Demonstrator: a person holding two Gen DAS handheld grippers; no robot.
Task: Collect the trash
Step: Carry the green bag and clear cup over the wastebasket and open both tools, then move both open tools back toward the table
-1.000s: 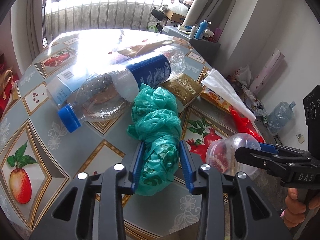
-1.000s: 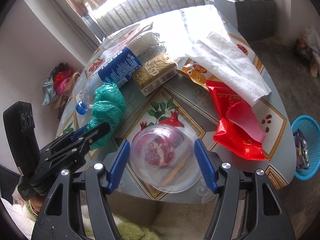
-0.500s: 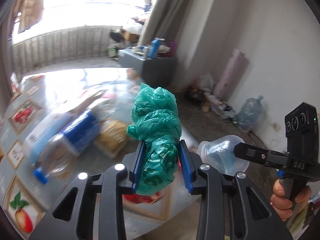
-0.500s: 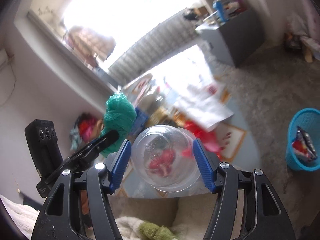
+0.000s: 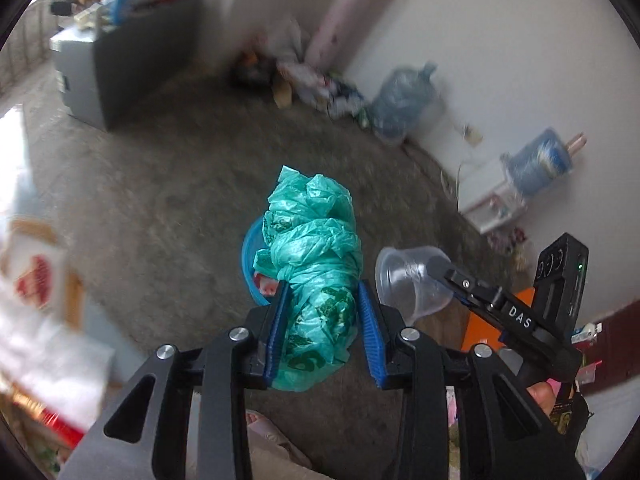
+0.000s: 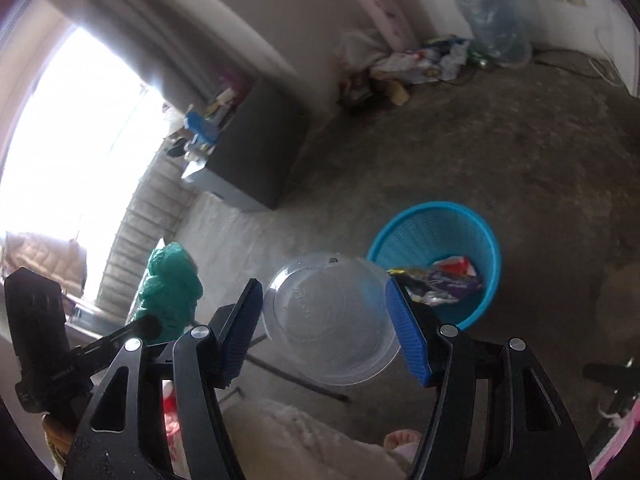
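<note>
Pinching crinkled green plastic bag (image 5: pixel 316 280), left jaws closed; right jaws clamp clear round cup (image 6: pixel 330 320); blue mesh basket (image 6: pixel 440 224) below.

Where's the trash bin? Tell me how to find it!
Look down at the grey floor, in front of the two grippers and away from the junk heaped by the wall. There stands a round basket with wrappers inside. It is the only bright blue, mesh-sided thing on the floor.

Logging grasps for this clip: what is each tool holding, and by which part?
Left tool: green bag, pinched around its lower half. Right tool: clear cup, gripped across its sides.
</note>
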